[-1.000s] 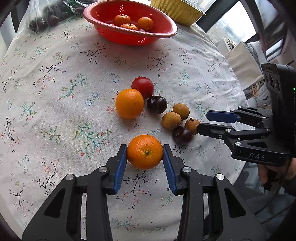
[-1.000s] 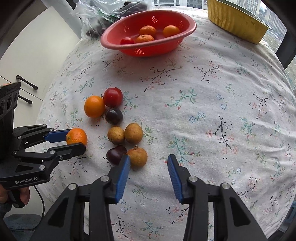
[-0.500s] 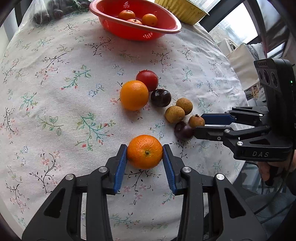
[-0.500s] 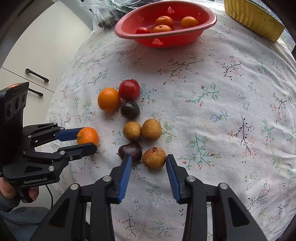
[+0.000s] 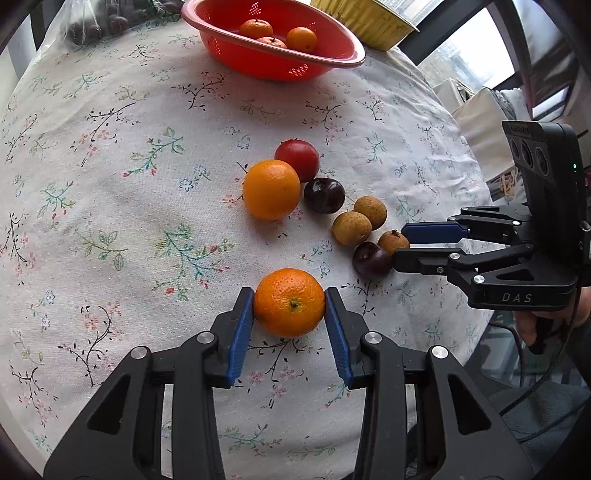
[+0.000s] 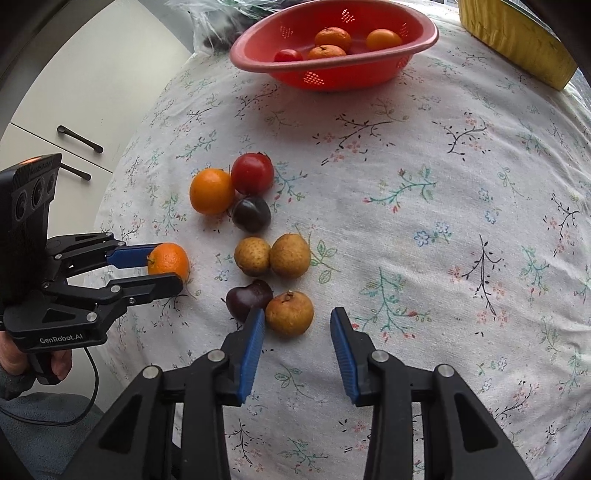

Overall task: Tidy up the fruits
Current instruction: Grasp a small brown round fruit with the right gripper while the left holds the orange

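Observation:
My left gripper (image 5: 289, 306) is shut on a mandarin (image 5: 289, 302), seen also in the right wrist view (image 6: 168, 261), near the table's near-left edge. My right gripper (image 6: 297, 330) is open, its jaws around a brown longan (image 6: 289, 313), with a dark plum (image 6: 248, 298) just outside the left finger. On the cloth lie an orange (image 5: 271, 189), a red tomato (image 5: 297, 158), another dark plum (image 5: 324, 195) and two longans (image 5: 351, 228). A red colander basket (image 6: 332, 79) at the far side holds several small citrus fruits and a tomato.
The round table has a floral cloth (image 6: 461, 221). A yellow tray (image 6: 517, 40) stands at the far right, a plastic bag of dark fruit (image 5: 92, 26) at the far left. White cabinets (image 6: 74, 122) lie beyond the left edge.
My right gripper moved forward and left, so the brown longan now sits between its open jaws. My left gripper stays shut on the mandarin and has shifted slightly back.

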Action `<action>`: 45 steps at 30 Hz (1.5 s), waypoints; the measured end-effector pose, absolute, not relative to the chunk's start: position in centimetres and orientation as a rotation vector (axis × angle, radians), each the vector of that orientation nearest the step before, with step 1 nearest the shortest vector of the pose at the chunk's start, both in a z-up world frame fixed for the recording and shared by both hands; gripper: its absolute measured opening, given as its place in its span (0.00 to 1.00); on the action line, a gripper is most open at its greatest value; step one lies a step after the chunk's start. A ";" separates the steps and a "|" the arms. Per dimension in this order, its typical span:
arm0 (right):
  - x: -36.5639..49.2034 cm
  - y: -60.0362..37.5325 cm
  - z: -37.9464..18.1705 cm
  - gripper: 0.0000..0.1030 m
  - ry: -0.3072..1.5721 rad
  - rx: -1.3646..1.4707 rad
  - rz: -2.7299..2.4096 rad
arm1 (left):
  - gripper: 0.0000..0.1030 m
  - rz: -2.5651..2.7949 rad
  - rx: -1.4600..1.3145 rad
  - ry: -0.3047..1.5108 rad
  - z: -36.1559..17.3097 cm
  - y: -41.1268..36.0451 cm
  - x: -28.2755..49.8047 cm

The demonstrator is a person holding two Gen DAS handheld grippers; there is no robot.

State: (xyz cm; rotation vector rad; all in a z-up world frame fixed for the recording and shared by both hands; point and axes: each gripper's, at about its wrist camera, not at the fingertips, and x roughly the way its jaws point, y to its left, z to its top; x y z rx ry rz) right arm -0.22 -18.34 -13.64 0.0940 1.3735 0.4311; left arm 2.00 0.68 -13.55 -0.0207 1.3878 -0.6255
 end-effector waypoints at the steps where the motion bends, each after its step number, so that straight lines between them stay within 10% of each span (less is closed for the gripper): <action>1: -0.1 -18.0 -13.6 0.39 1.372 0.086 0.443 | 0.35 -0.624 -0.022 1.388 -13.6 0.7 2.0; 45: 1.9 -19.9 -9.7 0.29 1.291 0.136 0.453 | 0.35 -0.633 -0.024 1.325 -11.3 0.0 4.6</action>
